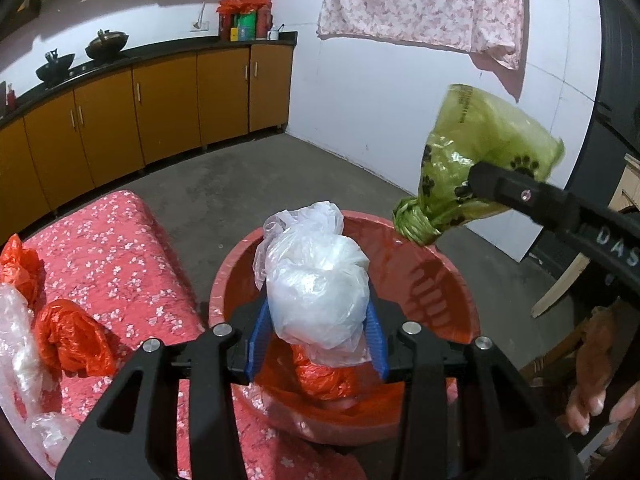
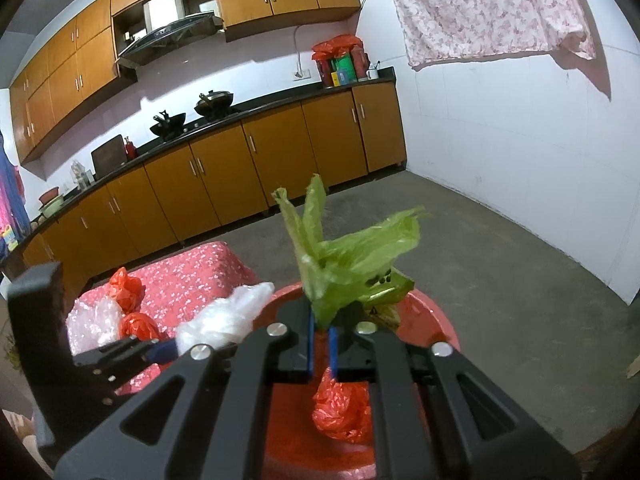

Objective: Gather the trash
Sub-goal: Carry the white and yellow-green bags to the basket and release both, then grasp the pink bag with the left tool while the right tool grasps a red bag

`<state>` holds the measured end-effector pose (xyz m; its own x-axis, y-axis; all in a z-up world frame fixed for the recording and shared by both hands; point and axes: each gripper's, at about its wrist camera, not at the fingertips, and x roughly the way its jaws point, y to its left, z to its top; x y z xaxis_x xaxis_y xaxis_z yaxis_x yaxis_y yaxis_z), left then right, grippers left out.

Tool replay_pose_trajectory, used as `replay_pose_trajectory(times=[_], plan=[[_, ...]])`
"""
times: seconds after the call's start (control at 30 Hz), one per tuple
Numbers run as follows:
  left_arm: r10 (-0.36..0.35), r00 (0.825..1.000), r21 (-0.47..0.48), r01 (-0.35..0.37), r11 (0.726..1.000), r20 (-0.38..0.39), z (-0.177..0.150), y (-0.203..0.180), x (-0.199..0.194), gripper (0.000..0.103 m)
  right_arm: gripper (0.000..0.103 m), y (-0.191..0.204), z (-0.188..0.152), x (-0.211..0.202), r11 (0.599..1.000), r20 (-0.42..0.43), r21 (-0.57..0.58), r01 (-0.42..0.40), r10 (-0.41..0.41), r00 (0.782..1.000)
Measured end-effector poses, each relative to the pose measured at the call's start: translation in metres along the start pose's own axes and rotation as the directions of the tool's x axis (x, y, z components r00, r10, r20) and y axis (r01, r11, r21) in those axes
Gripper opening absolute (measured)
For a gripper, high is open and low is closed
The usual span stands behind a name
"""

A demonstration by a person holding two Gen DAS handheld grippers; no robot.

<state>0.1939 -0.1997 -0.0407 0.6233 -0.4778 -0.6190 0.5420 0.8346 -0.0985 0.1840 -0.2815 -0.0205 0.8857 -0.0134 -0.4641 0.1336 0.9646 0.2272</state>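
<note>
Over the red basin [image 1: 448, 280], at six o'clock in the left wrist view, the left gripper [image 1: 318, 336] pinches one crumpled white bag [image 1: 316, 284] between its blue pads, poised to drop it in. At three o'clock the right gripper [image 2: 322, 344] is clamped on one green paw-print bag [image 1: 472, 152]. One orange bag [image 2: 340, 408] lies in the basin; two orange bags [image 1: 76, 336] and some clear wrap [image 1: 16, 344] wait on the floral cloth [image 1: 120, 248] at nine o'clock.

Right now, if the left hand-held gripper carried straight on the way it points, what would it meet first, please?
Probably the red basin: the left hand-held gripper, carrying the white plastic bag, points down into it, towards the orange bag inside.
</note>
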Motion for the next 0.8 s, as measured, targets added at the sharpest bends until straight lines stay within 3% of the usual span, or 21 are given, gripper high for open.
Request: replay_pose_trajectory(times=[0.1,0.23,0.3,0.33,0.37,0.43,0.57,0.7,0.8], plan=[[0.01,1.0,-0.003,-0.01,1.0,-0.009,-0.002,0.001,0.004,0.053,0.016,-0.001,-0.001,0.001,1.0,0.003,0.011,-0.013,0.013,1.0],[0.032,0.999,-0.015,-0.032,0.999,-0.023,-0.005,0.008,0.005,0.054,0.039,-0.001,-0.002,-0.002,1.0,0.015,0.003,0.001,-0.001,1.0],[0.044,0.999,-0.037,-0.045,0.998,-0.025,-0.007,0.015,0.003,0.056,0.06,-0.002,-0.002,-0.005,1.0,0.023,0.001,0.014,-0.014,1.0],[0.052,0.998,-0.049,-0.053,0.997,-0.023,-0.008,0.019,0.0,0.061,0.08,-0.003,-0.002,-0.007,1.0,0.032,0.003,0.02,-0.02,0.999],[0.063,0.998,-0.061,-0.064,0.996,-0.018,-0.009,0.023,-0.003,0.062,0.093,-0.003,-0.003,-0.011,0.999,0.049,0.005,0.033,-0.033,0.998],[0.084,0.996,-0.083,-0.084,0.993,-0.004,-0.012,0.03,-0.011,0.069,0.099,-0.002,-0.002,-0.015,0.996,0.075,-0.011,0.089,-0.088,0.993],[0.126,0.992,-0.11,-0.122,0.986,0.029,-0.018,0.042,-0.035,0.079,0.099,0.015,-0.005,-0.014,0.972,0.083,-0.11,0.206,-0.198,0.977],[0.17,0.983,-0.12,-0.16,0.98,0.076,-0.025,0.053,-0.066,0.085,0.099,0.031,-0.011,-0.018,0.969,0.12,-0.139,0.203,-0.187,0.975],[0.232,0.966,-0.142,-0.214,0.966,0.118,-0.033,0.069,-0.098,0.088,0.099,0.044,-0.015,-0.017,0.976,0.126,-0.137,0.167,-0.15,0.981]])
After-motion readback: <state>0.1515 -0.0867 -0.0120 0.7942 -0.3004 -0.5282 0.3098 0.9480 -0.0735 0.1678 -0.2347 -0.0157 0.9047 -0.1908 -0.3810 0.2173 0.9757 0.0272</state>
